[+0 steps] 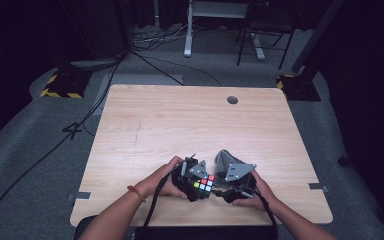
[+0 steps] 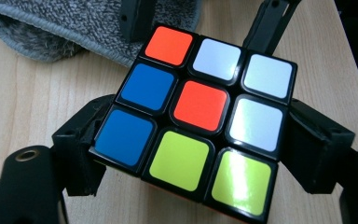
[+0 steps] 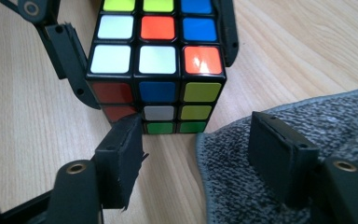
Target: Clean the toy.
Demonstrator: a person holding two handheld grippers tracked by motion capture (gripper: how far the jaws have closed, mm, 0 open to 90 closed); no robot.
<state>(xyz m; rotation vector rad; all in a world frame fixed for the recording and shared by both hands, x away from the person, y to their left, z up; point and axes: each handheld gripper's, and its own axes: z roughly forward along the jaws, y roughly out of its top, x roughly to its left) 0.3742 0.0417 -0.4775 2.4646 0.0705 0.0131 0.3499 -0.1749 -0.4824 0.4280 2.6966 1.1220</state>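
Observation:
A scrambled Rubik's cube (image 1: 204,184) stands on the wooden table (image 1: 180,120) near its front edge. My left gripper (image 2: 198,147) is shut on it, one black jaw against each side; its top face (image 2: 200,116) shows orange, white, blue and yellow stickers. In the right gripper view the cube (image 3: 156,70) is just ahead of my right gripper (image 3: 200,154), which is open. Its left pad (image 3: 121,158) is close to the cube's lower corner, and its right pad (image 3: 279,158) hovers over a grey cloth (image 3: 307,140). The cloth (image 1: 226,159) lies just behind the two grippers.
A round cable hole (image 1: 232,100) is in the table's far edge. The person's forearms enter from the bottom, a red band (image 1: 136,192) on the left wrist. Cables and stand legs lie on the floor beyond the table.

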